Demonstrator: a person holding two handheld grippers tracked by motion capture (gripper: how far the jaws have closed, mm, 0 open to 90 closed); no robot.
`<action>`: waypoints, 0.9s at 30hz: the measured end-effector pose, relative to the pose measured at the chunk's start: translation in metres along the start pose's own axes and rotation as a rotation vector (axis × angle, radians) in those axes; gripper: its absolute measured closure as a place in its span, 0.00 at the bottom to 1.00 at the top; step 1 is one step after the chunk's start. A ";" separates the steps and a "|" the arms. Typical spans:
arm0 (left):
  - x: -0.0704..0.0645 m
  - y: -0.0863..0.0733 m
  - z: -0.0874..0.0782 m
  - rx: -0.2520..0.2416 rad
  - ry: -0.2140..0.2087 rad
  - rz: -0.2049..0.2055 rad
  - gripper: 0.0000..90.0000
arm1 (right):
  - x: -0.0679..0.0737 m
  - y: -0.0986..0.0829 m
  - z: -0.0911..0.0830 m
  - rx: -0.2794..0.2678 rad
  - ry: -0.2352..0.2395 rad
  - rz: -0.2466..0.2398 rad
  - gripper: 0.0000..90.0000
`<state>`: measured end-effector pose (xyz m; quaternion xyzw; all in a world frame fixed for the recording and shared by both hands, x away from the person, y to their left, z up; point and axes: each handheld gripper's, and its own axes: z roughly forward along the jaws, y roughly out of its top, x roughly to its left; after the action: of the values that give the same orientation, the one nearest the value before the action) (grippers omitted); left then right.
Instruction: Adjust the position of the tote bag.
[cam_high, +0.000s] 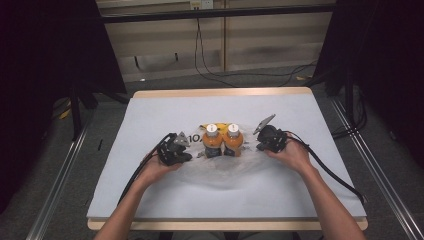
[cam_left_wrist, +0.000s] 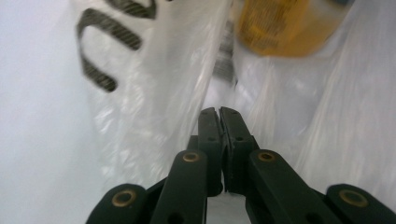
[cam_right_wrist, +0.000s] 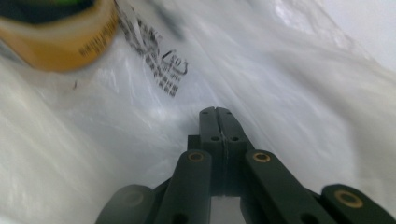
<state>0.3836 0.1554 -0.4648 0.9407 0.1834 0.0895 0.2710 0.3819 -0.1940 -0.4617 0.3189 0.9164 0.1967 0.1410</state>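
Clear plastic bag (cam_high: 220, 167) flat on the white table (cam_high: 150, 110), near the middle, mouth toward the person. Inside, two orange bottles (cam_high: 222, 141) side by side, touching, white caps pointing away, long axes running front to back. Left gripper (cam_high: 186, 156) jaws pinched on bag film at left; right gripper (cam_high: 260, 146) jaws likewise clamped on film at right. Printed lettering beside the bottles.

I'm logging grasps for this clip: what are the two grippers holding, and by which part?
Both hold the clear plastic bag around the two orange bottles. The left gripper pinches its film beside one bottle; the right gripper pinches the film at the opposite side.
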 end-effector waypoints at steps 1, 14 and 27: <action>0.002 -0.003 -0.002 0.002 0.004 0.001 0.99 | -0.002 -0.002 -0.003 0.032 -0.006 0.010 1.00; 0.024 -0.038 -0.026 0.057 0.068 -0.014 1.00 | -0.017 -0.021 -0.012 0.084 -0.039 0.014 1.00; 0.030 -0.044 -0.031 0.080 0.054 -0.020 1.00 | -0.009 -0.024 -0.016 0.085 -0.003 -0.010 1.00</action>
<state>0.3891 0.2170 -0.4606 0.9462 0.2033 0.1045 0.2289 0.3698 -0.2217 -0.4574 0.3203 0.9253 0.1563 0.1295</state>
